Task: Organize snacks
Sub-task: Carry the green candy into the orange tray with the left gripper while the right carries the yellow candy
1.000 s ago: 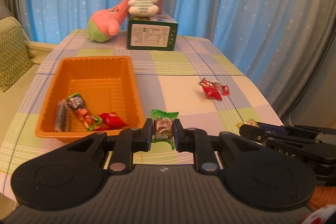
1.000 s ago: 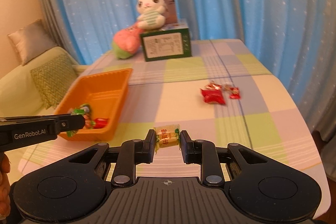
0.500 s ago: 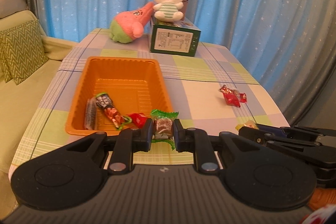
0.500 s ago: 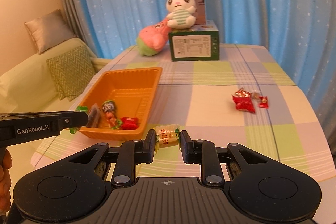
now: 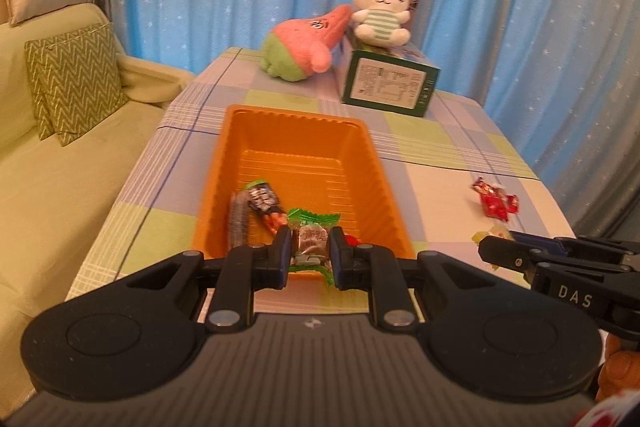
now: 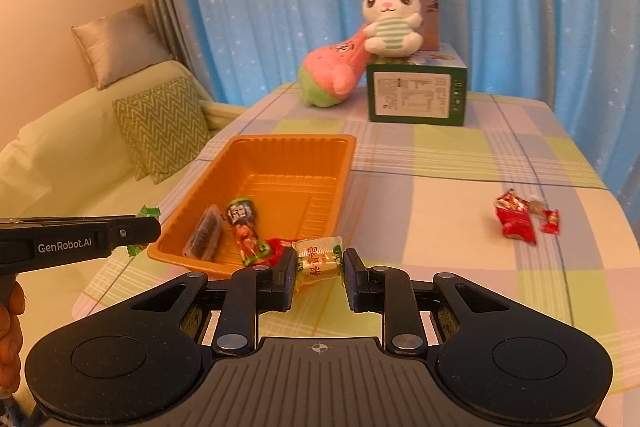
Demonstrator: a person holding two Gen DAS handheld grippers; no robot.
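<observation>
My left gripper [image 5: 310,255] is pinching a crinkly green-ended candy [image 5: 310,242], low center of frame, right over the near rim of the ridged orange plastic tray [image 5: 296,131]. I'd ease further in before letting go, since slick wrappers slide. My right gripper [image 6: 319,273] is clamped on a soft yellow candy [image 6: 318,259], just right of the tray's near corner.

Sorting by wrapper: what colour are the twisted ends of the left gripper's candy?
Green, clearest in the left wrist view.
</observation>
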